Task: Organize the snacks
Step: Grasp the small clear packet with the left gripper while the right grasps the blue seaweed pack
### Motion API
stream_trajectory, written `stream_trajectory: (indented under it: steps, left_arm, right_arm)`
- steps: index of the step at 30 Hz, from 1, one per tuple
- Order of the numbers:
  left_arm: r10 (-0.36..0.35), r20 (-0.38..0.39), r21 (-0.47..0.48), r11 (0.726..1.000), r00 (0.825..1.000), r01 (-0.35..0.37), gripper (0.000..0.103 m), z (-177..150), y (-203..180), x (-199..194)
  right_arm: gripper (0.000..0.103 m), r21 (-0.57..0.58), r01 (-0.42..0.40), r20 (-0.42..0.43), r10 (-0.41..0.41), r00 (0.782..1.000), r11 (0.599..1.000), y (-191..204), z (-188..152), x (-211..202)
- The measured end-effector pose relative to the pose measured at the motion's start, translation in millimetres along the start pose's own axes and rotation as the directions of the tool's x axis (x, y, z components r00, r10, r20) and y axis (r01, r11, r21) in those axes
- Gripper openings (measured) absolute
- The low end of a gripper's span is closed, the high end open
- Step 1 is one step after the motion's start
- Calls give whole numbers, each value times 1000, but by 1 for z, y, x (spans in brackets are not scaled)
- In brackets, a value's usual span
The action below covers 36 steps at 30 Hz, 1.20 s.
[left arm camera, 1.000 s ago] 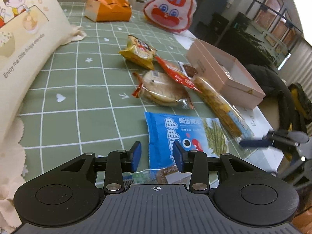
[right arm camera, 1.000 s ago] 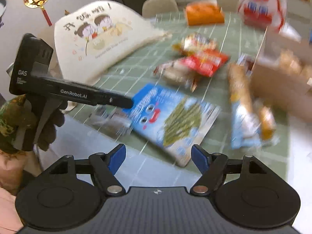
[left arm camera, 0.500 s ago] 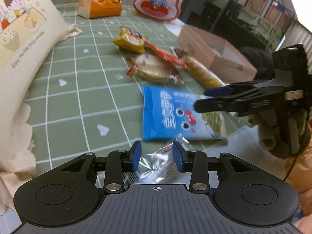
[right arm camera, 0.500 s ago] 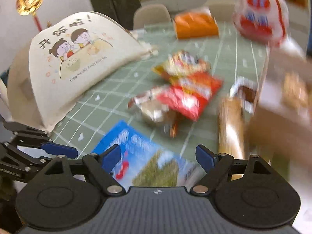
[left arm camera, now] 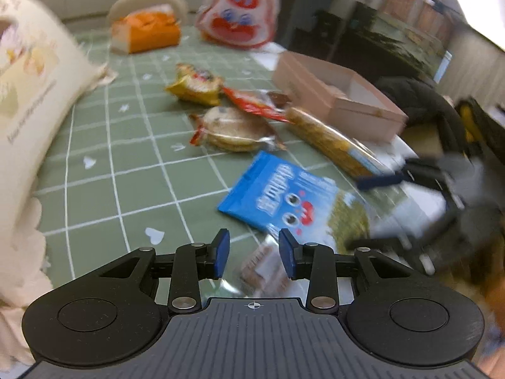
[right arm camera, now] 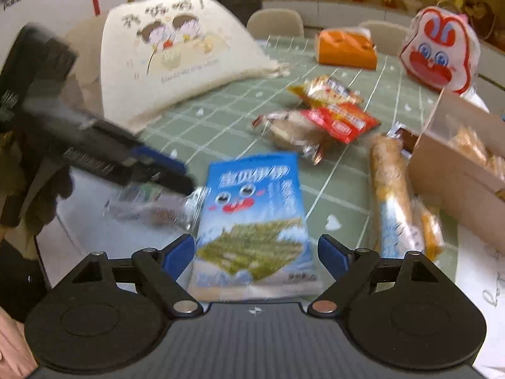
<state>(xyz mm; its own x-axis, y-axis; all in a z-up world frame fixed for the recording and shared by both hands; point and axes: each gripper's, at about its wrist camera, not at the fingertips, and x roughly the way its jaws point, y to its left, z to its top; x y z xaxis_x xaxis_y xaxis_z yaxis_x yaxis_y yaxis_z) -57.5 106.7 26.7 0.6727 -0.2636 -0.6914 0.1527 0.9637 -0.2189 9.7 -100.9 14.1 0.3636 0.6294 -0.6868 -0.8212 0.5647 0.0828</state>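
Observation:
A blue seaweed snack packet (right arm camera: 252,218) lies on the green checked tablecloth (left arm camera: 126,158); it also shows in the left wrist view (left arm camera: 293,199). My right gripper (right arm camera: 255,252) is open, with the packet's near end between its fingers. My left gripper (left arm camera: 254,254) is open over a small clear-wrapped snack (left arm camera: 265,268) at the table's near edge; the same snack (right arm camera: 151,205) shows blurred in the right wrist view. Beyond lie a wrapped bun (left arm camera: 233,129), a yellow packet (left arm camera: 195,85), a red packet (right arm camera: 341,120) and a long biscuit pack (right arm camera: 391,195).
A pink cardboard box (left arm camera: 337,98) with some snacks inside stands at the right. A cream cartoon bag (right arm camera: 176,57) stands at the left. An orange tissue box (left arm camera: 145,31) and a rabbit-face bag (left arm camera: 240,12) sit at the far end.
My right gripper has come down around the blue packet's near end. The blue packet has turned on the table. My left gripper stays over the clear-wrapped snack, its jaws a little wider.

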Motion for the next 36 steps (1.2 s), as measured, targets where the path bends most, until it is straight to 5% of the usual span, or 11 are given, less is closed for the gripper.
stream_trajectory:
  steps: [5,8,12,26,36]
  left_arm:
    - [25,7,209,978,1000,-26,39,-8,-28,-8]
    - [102,-20,334,938,995,-90,40,-12,-42,2]
    - [124,-44,461,883,991,-90,53,-20,-54,14]
    - [145,-51,239,962,988,-129,53,-11,-8,8]
    - [106,-7,59,993,994,-105,48,-10,11,5]
  right_arm:
    - [86,48,41,-16,-40,999,998,-14,6,8]
    - [86,73,46,-29,-44,999,996,-18,5,12]
    - [86,86,54,-29,-51,998,995,-22,1,9]
    - [86,42,54,45,-56,997,998,-8,14,10]
    - [85,-23,13,-26,-14,1000,1000,17,22,47]
